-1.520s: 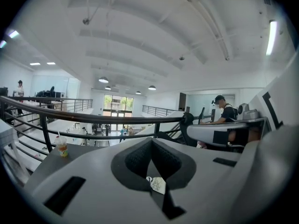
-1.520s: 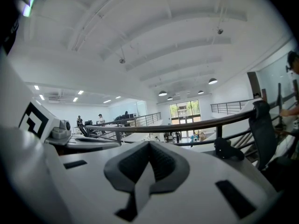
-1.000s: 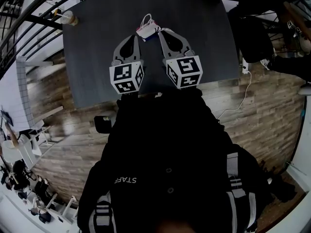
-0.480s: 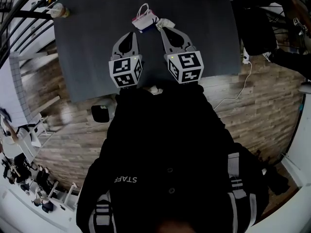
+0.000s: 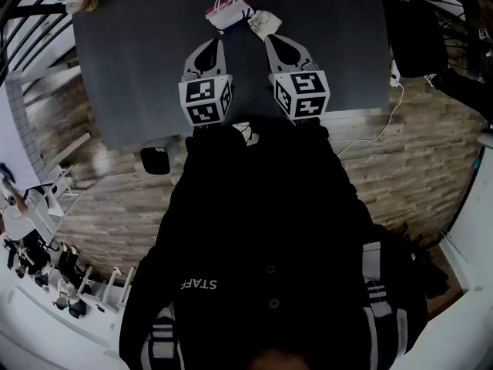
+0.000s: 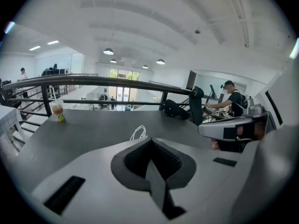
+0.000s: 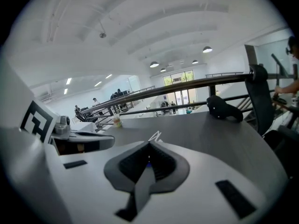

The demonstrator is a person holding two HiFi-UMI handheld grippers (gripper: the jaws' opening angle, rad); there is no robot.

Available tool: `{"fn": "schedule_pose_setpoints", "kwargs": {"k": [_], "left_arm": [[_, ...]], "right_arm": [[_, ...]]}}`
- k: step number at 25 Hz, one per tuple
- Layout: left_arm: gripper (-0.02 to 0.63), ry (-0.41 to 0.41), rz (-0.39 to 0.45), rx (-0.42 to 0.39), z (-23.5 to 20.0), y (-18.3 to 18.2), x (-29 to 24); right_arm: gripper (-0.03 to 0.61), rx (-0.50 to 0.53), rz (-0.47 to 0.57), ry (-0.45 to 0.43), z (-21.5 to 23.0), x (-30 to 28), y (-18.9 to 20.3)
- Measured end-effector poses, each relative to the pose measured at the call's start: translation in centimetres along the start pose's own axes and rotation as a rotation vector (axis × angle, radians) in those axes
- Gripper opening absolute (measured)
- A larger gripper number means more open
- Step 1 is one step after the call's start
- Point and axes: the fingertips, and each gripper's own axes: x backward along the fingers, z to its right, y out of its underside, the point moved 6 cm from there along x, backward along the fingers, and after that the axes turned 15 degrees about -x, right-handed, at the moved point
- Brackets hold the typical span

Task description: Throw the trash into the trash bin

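Note:
A small white bag with loop handles and a pink side lies on the dark table, with a crumpled pale paper wad just to its right. My left gripper is shut and empty, its tips a little short of the bag. My right gripper is also shut and empty, its tips just before the wad. In the left gripper view only the bag's white handles show above the shut jaws. The right gripper view shows the same handles past its own shut jaws.
A drink cup stands at the table's far left corner, also seen as cup. A black object rests at the table's far edge by the railing. A small black box-like thing sits on the wooden floor under the table's near edge.
Both grippers have sunk toward the table side by side. The paper wad, hidden by the right gripper a second ago, now shows beyond its tips.

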Motion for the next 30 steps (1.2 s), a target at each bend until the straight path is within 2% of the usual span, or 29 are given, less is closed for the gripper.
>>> {"fn": "schedule_pose_setpoints", "kwargs": {"k": [15, 19, 24, 30], "left_arm": [[0.0, 0.041, -0.121, 0.022, 1.9, 5.1, -6.0], [0.0, 0.051, -0.144, 0.026, 2.5, 6.2, -7.4], [0.0, 0.07, -0.17, 0.02, 3.0, 7.2, -9.1], [0.0, 0.069, -0.184, 0.018, 2.7, 7.3, -9.8]], "right_arm": [[0.02, -0.082, -0.169, 0.108, 6.8, -5.5, 5.8], [0.077, -0.101, -0.196, 0.133, 8.4, -6.6, 6.7], [0.083, -0.129, -0.225, 0.16, 10.1, -8.0, 7.8], [0.114, -0.197, -0.258, 0.152, 10.8, -9.3, 8.5]]}}
